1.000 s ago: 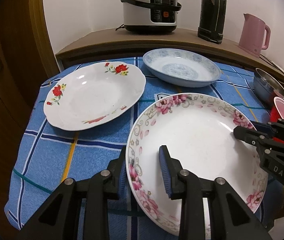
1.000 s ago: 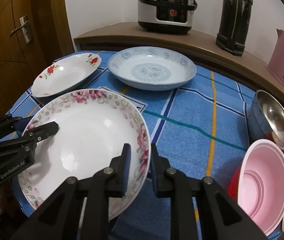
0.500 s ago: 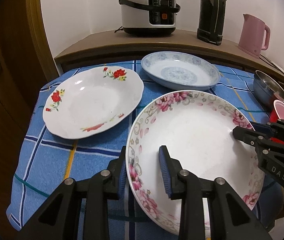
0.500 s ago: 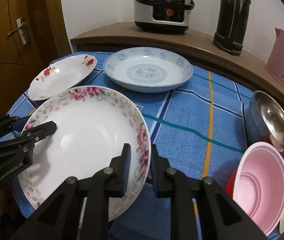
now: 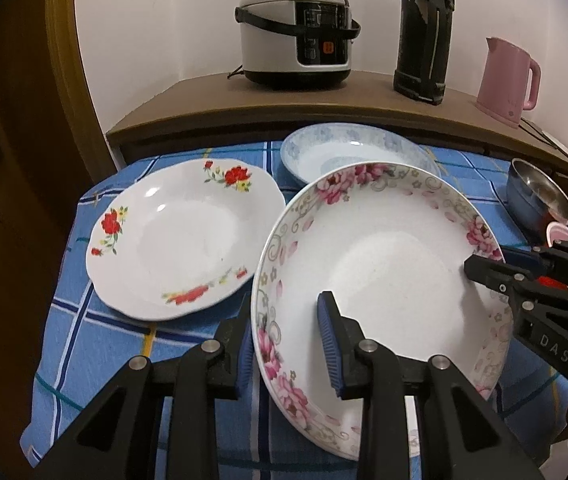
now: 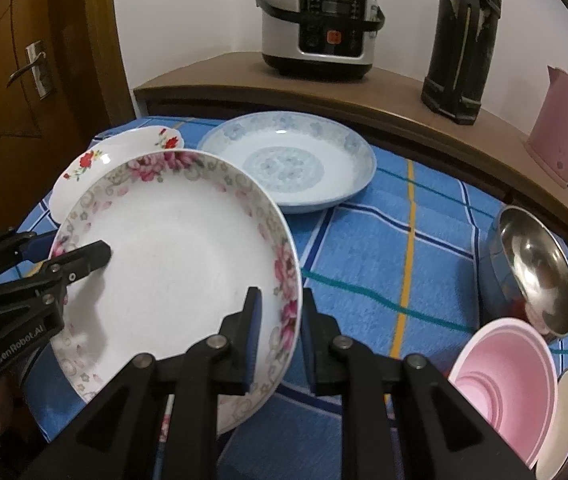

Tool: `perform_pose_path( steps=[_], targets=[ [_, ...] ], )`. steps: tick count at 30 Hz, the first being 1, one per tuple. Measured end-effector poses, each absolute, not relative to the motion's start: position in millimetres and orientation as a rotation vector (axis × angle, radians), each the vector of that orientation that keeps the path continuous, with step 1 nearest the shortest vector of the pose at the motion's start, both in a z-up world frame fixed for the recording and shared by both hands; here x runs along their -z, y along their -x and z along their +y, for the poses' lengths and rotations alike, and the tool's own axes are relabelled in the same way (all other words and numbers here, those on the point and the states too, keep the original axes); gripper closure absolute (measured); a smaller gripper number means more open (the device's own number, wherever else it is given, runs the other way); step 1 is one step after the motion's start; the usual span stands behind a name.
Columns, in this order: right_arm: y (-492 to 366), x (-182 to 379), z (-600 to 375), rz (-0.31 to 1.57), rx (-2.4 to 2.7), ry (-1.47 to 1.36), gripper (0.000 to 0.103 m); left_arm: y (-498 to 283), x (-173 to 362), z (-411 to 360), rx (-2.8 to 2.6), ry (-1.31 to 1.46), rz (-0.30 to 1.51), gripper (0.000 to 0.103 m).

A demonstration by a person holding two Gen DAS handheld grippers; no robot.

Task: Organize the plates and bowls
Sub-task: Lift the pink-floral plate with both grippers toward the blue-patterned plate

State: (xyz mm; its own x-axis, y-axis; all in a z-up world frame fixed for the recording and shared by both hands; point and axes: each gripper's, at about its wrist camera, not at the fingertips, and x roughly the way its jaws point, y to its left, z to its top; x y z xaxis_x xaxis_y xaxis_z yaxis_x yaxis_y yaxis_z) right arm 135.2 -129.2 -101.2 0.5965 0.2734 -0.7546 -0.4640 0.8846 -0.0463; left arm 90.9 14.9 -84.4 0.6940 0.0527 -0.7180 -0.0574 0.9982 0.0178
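— What has changed since a second ago?
— Both grippers have lifted the pink plate [image 5: 384,256]; its far rim now overlaps the blue plate [image 5: 324,152] behind it, where cloth showed between them before.
— How is it held?
— Left gripper [image 5: 288,344] has its jaws clamped on the near-left rim, one pad inside and one under. Right gripper [image 6: 280,332] has its jaws closed on the opposite rim. The plate hangs tilted between them, clear of the tabletop [image 6: 384,248].
— And the rest?
— Red plate [image 5: 180,236] lies left of the left jaws. Steel bowl [image 6: 532,272] and pink bowl [image 6: 504,392] sit right of the right jaws.
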Motion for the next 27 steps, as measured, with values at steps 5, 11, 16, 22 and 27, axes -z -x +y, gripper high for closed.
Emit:
perform_pose_path(
  steps=[5, 11, 16, 22, 27],
  targets=[
    [-144.7, 95.6, -126.4, 0.825, -0.425, 0.254, 0.084, -100.8, 78.0, 15.0, -0.066, -0.003, 0.789, 0.070],
    [-157.3, 88.7, -123.5, 0.818, -0.408, 0.250, 0.084, -113.8, 75.4, 18.4, -0.056, 0.009, 0.792, 0.070],
    [-168.8, 82.8, -119.6, 0.815, -0.393, 0.254, 0.084, -123.1, 73.7, 21.3, -0.053, 0.013, 0.789, 0.070],
    [-180.6, 79.5, -113.1, 0.814, -0.388, 0.256, 0.084, -133.3, 70.3, 25.6, -0.061, 0.013, 0.782, 0.070],
    [-186.3, 80.4, -108.3, 0.821, -0.386, 0.259, 0.084, -138.9, 70.5, 29.4, -0.064, 0.012, 0.788, 0.070]
  ],
)
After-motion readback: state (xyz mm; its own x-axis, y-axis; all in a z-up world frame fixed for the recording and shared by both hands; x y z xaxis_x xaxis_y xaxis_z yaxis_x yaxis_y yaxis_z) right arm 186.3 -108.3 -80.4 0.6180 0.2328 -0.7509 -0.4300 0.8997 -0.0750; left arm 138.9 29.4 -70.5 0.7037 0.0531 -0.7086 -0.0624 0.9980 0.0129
